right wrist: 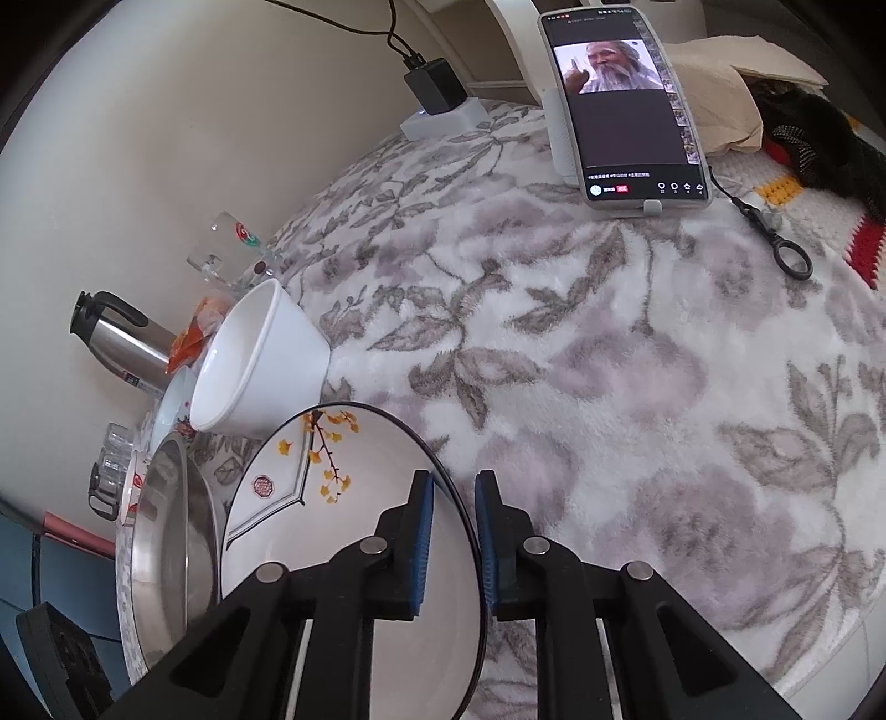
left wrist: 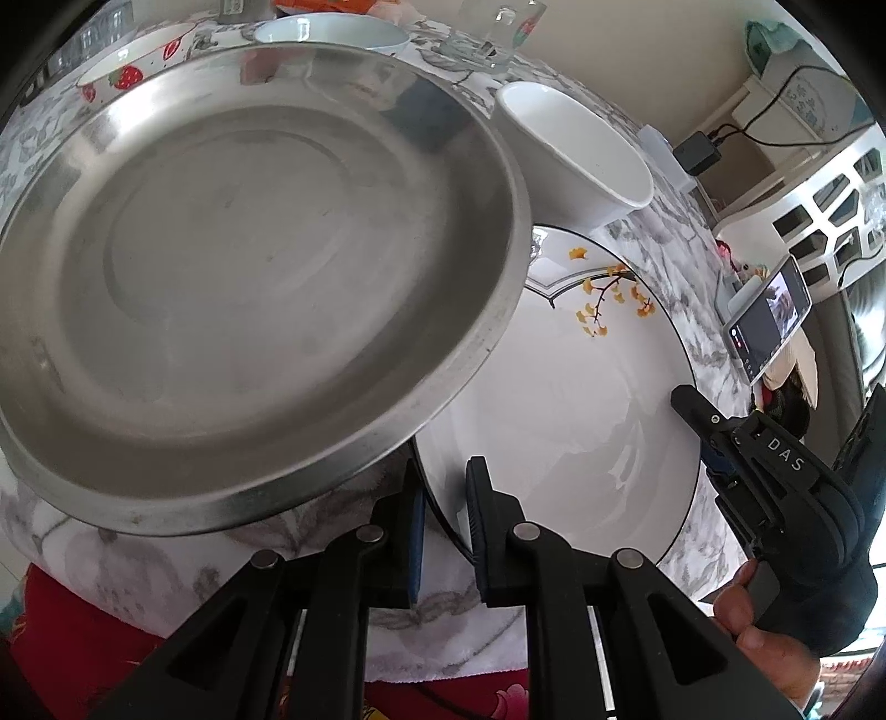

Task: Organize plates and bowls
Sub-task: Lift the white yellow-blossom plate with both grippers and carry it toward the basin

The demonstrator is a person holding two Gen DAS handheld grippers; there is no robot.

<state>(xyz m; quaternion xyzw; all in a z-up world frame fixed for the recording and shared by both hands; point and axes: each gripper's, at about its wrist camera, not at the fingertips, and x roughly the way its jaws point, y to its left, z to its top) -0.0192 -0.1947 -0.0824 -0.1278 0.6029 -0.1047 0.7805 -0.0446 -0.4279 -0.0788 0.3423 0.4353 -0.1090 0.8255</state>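
Note:
A white plate with yellow flowers (left wrist: 565,399) lies on the floral cloth; it also shows in the right wrist view (right wrist: 343,531). My left gripper (left wrist: 446,531) straddles its near rim, jaws a little apart, one finger inside, one outside. My right gripper (right wrist: 454,543) straddles the opposite rim the same way and shows in the left wrist view (left wrist: 720,443). A steel plate (left wrist: 243,293) lies beside the flowered plate, its rim overlapping it; it also shows in the right wrist view (right wrist: 171,554). A white bowl (left wrist: 576,149) stands behind, also in the right wrist view (right wrist: 260,360).
A strawberry bowl (left wrist: 133,66), another white bowl (left wrist: 332,30) and a glass mug (left wrist: 487,39) stand at the far side. A phone on a stand (right wrist: 626,105), a thermos (right wrist: 122,338), a charger (right wrist: 437,94) and a ring cord (right wrist: 792,260) sit on the cloth (right wrist: 637,387).

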